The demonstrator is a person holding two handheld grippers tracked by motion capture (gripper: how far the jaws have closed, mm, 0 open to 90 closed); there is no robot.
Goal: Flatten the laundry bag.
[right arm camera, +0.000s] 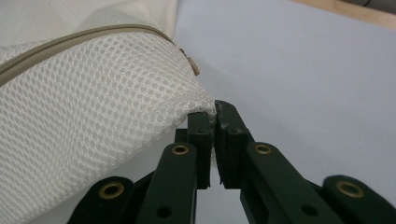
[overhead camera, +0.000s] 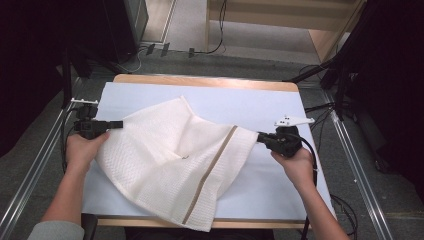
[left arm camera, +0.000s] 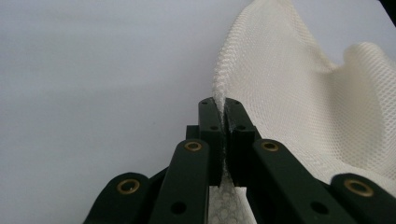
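We see a cream mesh laundry bag (overhead camera: 175, 160) spread over a pale blue table (overhead camera: 260, 102). The left gripper (overhead camera: 119, 124) pinches its left corner; the right gripper (overhead camera: 260, 137) pinches its right corner beside the tan zipper (overhead camera: 212, 170).

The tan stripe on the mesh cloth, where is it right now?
In the high view the tan stripe runs along the white mesh cloth's right half, from near the right gripper toward the table's near edge.

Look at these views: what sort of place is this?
Probably a lab or recording workspace: a wooden table under a pale sheet, metal rails and cables on a grey floor, handheld grippers clamping a mesh bag.
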